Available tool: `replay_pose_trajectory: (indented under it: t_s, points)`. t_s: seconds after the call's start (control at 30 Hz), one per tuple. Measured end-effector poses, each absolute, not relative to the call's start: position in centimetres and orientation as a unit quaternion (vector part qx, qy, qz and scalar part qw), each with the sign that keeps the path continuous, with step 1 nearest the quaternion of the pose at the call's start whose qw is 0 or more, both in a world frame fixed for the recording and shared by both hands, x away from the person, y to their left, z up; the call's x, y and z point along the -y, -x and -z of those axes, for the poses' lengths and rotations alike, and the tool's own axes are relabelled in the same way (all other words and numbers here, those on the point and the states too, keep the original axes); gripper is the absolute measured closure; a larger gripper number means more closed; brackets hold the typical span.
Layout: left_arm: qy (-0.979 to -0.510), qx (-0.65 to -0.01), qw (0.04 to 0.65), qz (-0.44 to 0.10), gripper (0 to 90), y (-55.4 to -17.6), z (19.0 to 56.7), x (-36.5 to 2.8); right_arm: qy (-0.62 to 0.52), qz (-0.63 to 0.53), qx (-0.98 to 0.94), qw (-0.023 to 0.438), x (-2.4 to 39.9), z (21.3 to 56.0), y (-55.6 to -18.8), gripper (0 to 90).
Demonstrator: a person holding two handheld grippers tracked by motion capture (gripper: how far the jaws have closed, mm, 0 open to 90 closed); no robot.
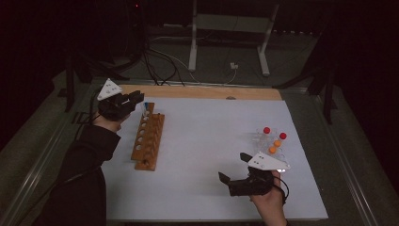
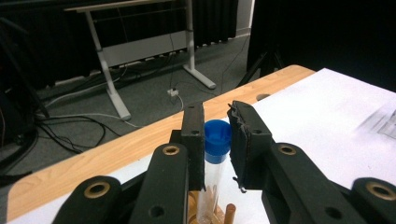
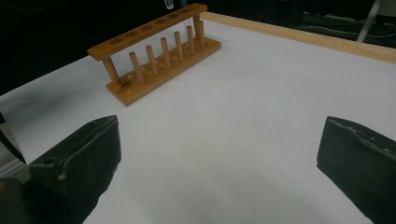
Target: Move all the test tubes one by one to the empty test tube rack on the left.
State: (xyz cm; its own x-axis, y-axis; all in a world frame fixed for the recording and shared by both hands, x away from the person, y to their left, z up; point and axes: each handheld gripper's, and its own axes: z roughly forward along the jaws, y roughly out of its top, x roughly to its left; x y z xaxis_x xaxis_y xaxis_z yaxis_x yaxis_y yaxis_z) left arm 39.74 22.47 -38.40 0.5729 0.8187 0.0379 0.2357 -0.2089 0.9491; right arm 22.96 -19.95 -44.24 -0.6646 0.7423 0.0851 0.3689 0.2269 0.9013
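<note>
The left gripper (image 1: 136, 98) hangs over the far left corner of the tabletop (image 1: 211, 136), above the far end of the wooden rack (image 1: 148, 140). Its jaws are clamped on a clear test tube (image 2: 211, 182) with a blue cap (image 2: 217, 135) — in the left gripper view the tube stands upright between the two black pads, the cap level with their tips, and its lower part runs down toward the rack's top board. Whether the tube's bottom already sits in a hole cannot be told.

The rack lies lengthwise along the left side of the white sheet, its row of holes running from near to far.

The right gripper (image 1: 233, 168) rests low near the front right edge, jaws spread wide apart with nothing between them — bare white sheet shows in the gap. Just beyond it, toward the right edge, lie several more tubes (image 1: 273, 140) with red and orange caps, close together.
</note>
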Motion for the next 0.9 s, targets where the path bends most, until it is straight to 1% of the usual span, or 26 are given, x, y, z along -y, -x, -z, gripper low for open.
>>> replay_pose_trajectory:
  t_s: [0.2,0.4,0.7,0.9]
  points:
    - [-0.713,-0.377,0.519,-0.282,77.5,-40.1,39.8,-22.8,-0.365,-0.502,-0.763,0.181,20.0,44.2,-23.0,0.0]
    - [-0.719,-0.383,0.507,-0.281,77.5,-40.5,41.2,-22.7,-0.366,-0.504,-0.761,0.181,20.1,44.2,-22.9,0.0]
    - [-0.724,-0.393,0.503,-0.262,77.5,-40.8,43.5,-22.3,-0.365,-0.506,-0.76,0.181,20.2,44.1,-22.9,0.0]
    - [-0.727,-0.394,0.496,-0.263,77.5,-41.0,44.7,-22.1,-0.366,-0.507,-0.759,0.18,20.3,44.2,-22.9,0.0]
